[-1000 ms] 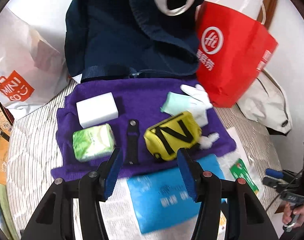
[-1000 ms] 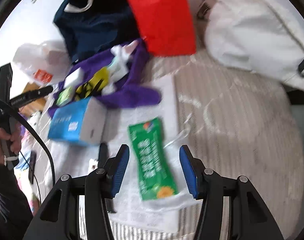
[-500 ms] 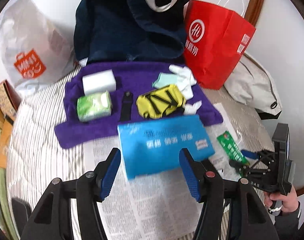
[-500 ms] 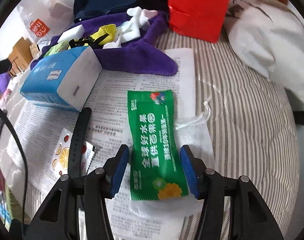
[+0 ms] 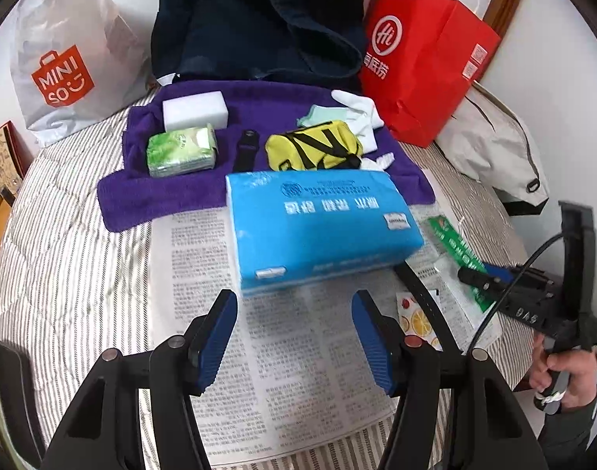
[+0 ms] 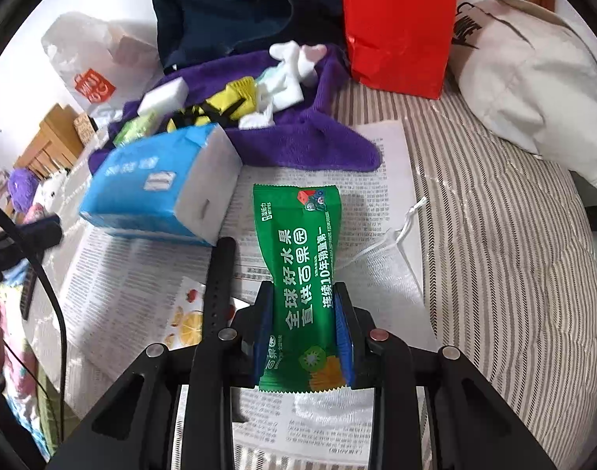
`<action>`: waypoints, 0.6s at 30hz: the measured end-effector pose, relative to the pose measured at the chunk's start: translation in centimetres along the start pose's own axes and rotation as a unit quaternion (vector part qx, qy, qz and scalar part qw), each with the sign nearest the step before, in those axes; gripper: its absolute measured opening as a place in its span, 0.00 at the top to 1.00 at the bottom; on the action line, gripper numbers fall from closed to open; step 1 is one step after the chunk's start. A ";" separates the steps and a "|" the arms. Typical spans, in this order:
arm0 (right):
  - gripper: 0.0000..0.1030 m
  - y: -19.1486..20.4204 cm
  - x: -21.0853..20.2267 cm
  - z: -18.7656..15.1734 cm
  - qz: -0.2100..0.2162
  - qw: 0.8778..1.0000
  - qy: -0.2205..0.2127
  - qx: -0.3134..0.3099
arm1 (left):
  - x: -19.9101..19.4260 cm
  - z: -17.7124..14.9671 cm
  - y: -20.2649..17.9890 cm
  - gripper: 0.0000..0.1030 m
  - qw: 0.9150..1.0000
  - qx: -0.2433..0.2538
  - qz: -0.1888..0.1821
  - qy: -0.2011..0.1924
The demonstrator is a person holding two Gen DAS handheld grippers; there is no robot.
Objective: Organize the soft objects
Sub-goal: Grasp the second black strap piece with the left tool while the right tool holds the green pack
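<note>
My right gripper [image 6: 303, 319] is shut on the near end of a green wet-wipe packet [image 6: 298, 250] lying on the newspaper [image 6: 141, 274]; the packet also shows in the left wrist view [image 5: 457, 248]. My left gripper [image 5: 294, 333] is open and empty above the newspaper [image 5: 227, 313], just short of a blue tissue pack [image 5: 318, 223]. Behind it a purple towel [image 5: 180, 192] carries a white sponge [image 5: 194, 109], a green tissue pack [image 5: 180, 150], a yellow pouch [image 5: 314, 149] and white gloves [image 5: 357, 111].
A black watch strap [image 6: 218, 278] and a fruit-print sachet [image 6: 184, 313] lie left of the packet. A red paper bag [image 5: 423, 58], a navy garment [image 5: 259, 19], a white Miniso bag [image 5: 67, 62] and a cream bag [image 5: 494, 149] ring the bed's far side.
My right gripper has moved forward and closed on the green packet. My left gripper has pulled back from the towel, past the blue tissue pack, staying open.
</note>
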State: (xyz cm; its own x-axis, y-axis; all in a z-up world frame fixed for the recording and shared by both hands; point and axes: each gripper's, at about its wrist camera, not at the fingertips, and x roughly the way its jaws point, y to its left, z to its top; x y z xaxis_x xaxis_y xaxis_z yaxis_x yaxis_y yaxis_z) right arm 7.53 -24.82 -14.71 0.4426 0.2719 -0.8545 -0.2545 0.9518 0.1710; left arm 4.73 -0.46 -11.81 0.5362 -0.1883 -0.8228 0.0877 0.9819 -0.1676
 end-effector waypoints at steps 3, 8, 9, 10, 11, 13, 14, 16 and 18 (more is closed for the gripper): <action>0.72 -0.1 -1.2 0.0 -0.003 1.000 -0.009 0.003 | 0.3 -0.4 -0.8 0.43 1.000 0.002 -0.008 0.004; 0.72 -1.3 -3.1 -0.9 -0.010 1.000 -0.016 0.011 | 1.0 -1.1 -3.3 0.41 1.000 0.019 -0.015 0.011; 0.72 -1.6 -3.5 -1.2 -0.014 1.000 -0.016 0.012 | 1.3 -1.3 -4.0 0.41 1.000 0.021 -0.016 0.015; 0.72 -1.8 -3.8 -1.4 -0.019 1.000 -0.018 0.012 | 1.5 -1.3 -4.6 0.41 0.999 0.022 -0.018 0.017; 0.72 -2.1 -4.2 -1.6 -0.022 0.999 -0.019 0.014 | 1.7 -1.4 -5.1 0.41 0.999 0.026 -0.022 0.018; 0.72 -2.8 -5.1 -2.1 -0.027 0.999 -0.027 0.021 | 2.3 -1.6 -6.5 0.40 0.999 0.042 -0.020 0.023; 0.72 -3.1 -5.5 -2.4 -0.029 0.999 -0.031 0.024 | 2.6 -1.7 -7.1 0.40 0.998 0.050 -0.014 0.026; 0.72 -3.7 -6.2 -2.9 -0.032 0.999 -0.033 0.027 | 3.4 -1.9 -8.3 0.40 0.998 0.057 -0.015 0.033; 0.72 -4.5 -6.8 -3.5 -0.038 0.998 -0.036 0.031 | 4.3 -2.1 -9.2 0.40 0.997 0.060 -0.020 0.042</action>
State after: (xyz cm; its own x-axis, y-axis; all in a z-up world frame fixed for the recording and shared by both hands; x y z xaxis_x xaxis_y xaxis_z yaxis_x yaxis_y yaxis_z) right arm 2.65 -31.43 -11.41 0.5194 0.2066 -0.8292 -0.1655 0.9763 0.1396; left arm 4.46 -10.34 -14.98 0.4585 -0.2241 -0.8600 0.2111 0.9675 -0.1395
